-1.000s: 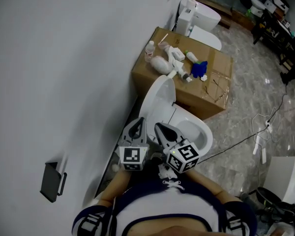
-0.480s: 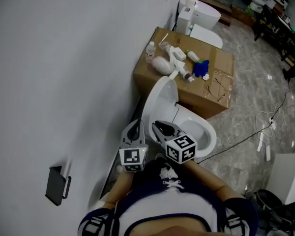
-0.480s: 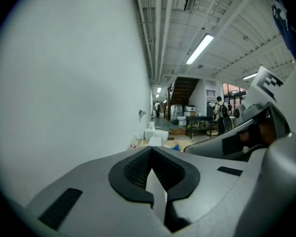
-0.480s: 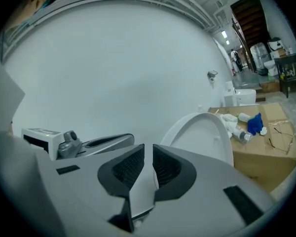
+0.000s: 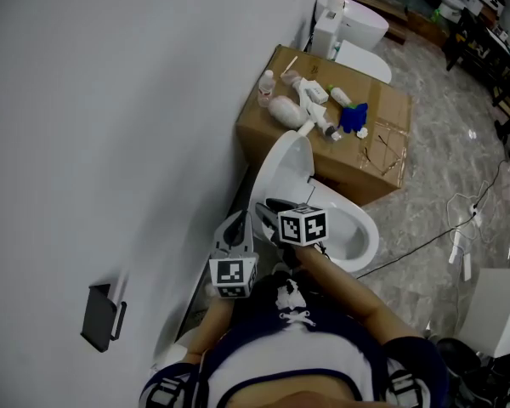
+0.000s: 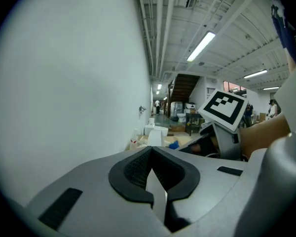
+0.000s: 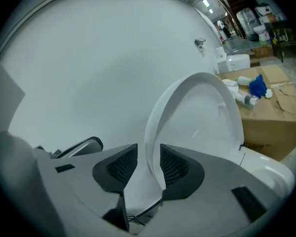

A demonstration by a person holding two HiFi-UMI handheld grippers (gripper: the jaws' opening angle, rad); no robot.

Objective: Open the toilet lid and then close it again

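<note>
on my head feed the toilet lid point(image 5: 287, 164) stands raised, leaning back toward the white wall point(image 5: 110, 100), with the open toilet bowl point(image 5: 359, 229) in front of it. the right gripper point(image 5: 272, 207) is at the near edge of that lid, its marker cube facing up at me. in the right gripper view the gripper point(image 7: 148, 152) is released: its jaws are apart and straddle the rim of the toilet lid point(image 7: 197, 117). the rim runs up between the two pads; the right-hand pad looks to be against it, and a sliver of wall shows between the rim and the other pad, so i don't read this as a clamp. the left gripper point(image 5: 235, 229) hangs just beside the right one, closer to the wall and apart from the toilet. its own view shows that gripper point(image 6: 151, 152) clenched, the pads meeting at their tips with nothing held in them. behind the toilet, against the wall, is the counter point(image 5: 382, 117), a brown cardboard box with white bottles point(image 5: 285, 109) and a blue object point(image 5: 350, 117) lying on top. beyond it stands a second white toilet point(image 5: 361, 28). a dark holder point(image 5: 99, 315) is fixed to the wall at lower left, and a thin cable point(image 5: 425, 240) trails over the marbled floor.
</note>
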